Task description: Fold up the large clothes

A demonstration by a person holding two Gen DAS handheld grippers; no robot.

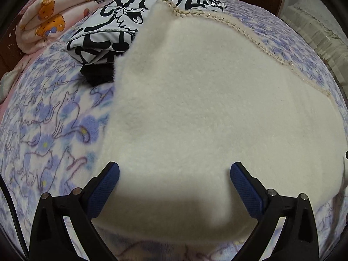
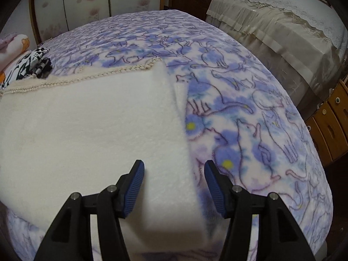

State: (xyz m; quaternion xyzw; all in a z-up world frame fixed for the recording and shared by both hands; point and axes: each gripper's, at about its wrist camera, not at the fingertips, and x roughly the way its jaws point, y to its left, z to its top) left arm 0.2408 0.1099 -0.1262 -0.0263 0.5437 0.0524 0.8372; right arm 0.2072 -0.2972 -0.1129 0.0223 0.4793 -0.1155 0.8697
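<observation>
Both grippers stand open above the near edge of the cream fleece garment point(image 1: 195, 113), which lies across the cat-print blanket point(image 1: 43, 130). Left gripper point(image 1: 174, 174): jaws wide, cloth between, not pinched. Right gripper point(image 2: 174, 169): straddles the garment's right edge at lower centre. Pinch all layers squarely before lifting.

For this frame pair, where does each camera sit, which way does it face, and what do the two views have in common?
Left wrist: on the left gripper, tilted down over the near left part of the cream fuzzy garment; both its blue-padded fingers show, spread wide, nothing pinched.
Right wrist: on the right gripper, tilted down at the garment's right edge; its fingers straddle that edge without pressing.
Shared: the garment, its braided trim, the cat-print blanket, the black-and-white folded item.
</observation>
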